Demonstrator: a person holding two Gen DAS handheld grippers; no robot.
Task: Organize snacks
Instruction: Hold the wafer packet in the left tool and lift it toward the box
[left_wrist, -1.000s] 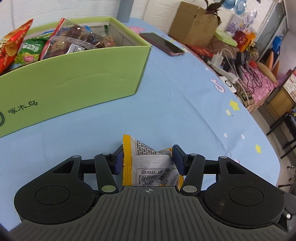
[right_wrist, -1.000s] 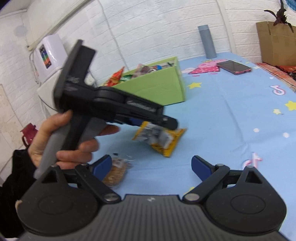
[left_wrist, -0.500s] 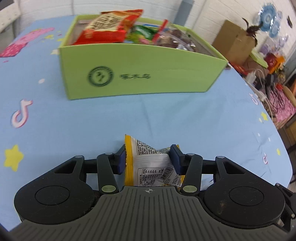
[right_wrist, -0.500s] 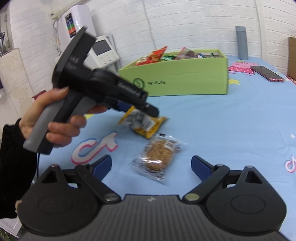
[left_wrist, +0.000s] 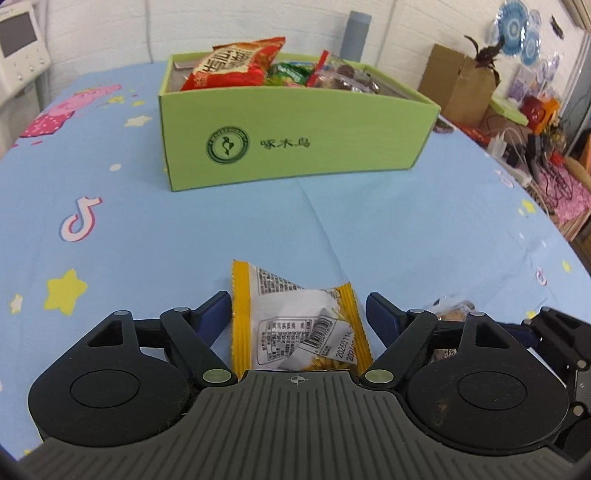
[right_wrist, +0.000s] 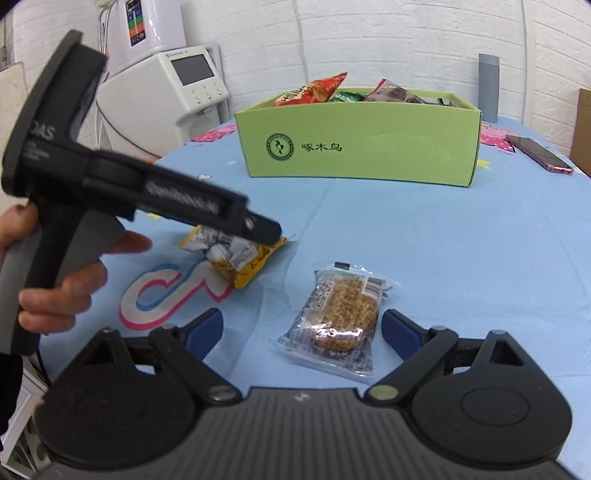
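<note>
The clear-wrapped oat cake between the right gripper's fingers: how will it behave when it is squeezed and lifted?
The oat cake looks crumbly, so a hard squeeze may break it. Its clear wrapper looks thin and glossy, so the ends will probably flop and the pads may slip. It is flat; rolling seems unlikely.

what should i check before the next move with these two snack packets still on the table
1. Left gripper clear of the yellow packet: ok. Its jaws have just been opening; the packet lies between them with gaps on both sides.
2. Yellow packet resting on the table, not hanging: ok in the right wrist view.
3. Right gripper open wide enough for the oat cake packet: ok, the jaws stand apart on either side.
4. Oat cake packet gripped: not ok, the pads are not touching it.
5. Room in the green box: cannot tell; bags already stick up above its rim.
</note>
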